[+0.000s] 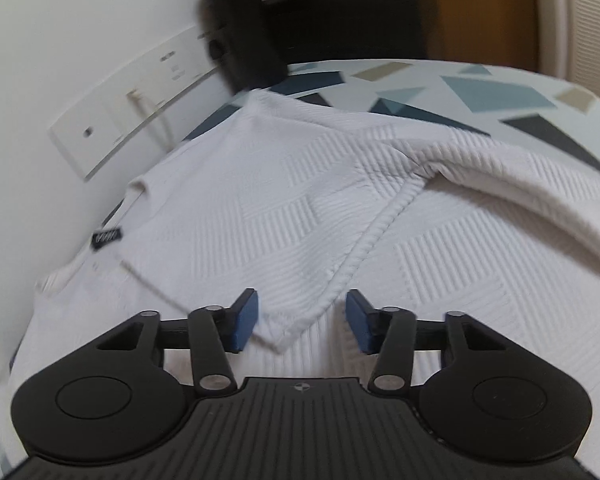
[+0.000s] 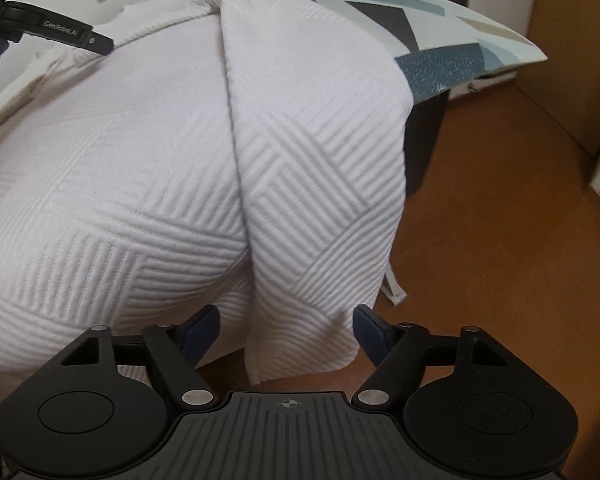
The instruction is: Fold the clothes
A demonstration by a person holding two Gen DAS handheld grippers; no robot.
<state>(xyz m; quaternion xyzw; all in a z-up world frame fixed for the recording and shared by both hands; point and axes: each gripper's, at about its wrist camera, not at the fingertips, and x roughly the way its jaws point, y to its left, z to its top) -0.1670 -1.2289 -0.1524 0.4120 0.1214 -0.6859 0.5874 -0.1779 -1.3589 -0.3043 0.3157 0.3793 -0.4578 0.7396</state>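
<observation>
A white textured knit garment [image 1: 284, 200] lies spread on a table with a geometric-patterned cloth [image 1: 480, 92]. One sleeve is folded across its body, and the ribbed cuff corner [image 1: 300, 320] lies between the blue pads of my open left gripper [image 1: 302, 320]. In the right wrist view the same garment [image 2: 140, 160] has a folded flap [image 2: 320, 180] that hangs over the table's edge. My right gripper [image 2: 286, 332] is open, its fingers on either side of that flap's lower end. The other gripper [image 2: 60, 34] shows at the top left, over the garment's neck area.
A white wall with a socket panel [image 1: 132, 120] runs along the table's left side. A dark cabinet [image 1: 332, 24] stands behind the table. To the right of the table's edge is brown floor [image 2: 500, 240]. A dark label [image 1: 107, 237] marks the garment's collar.
</observation>
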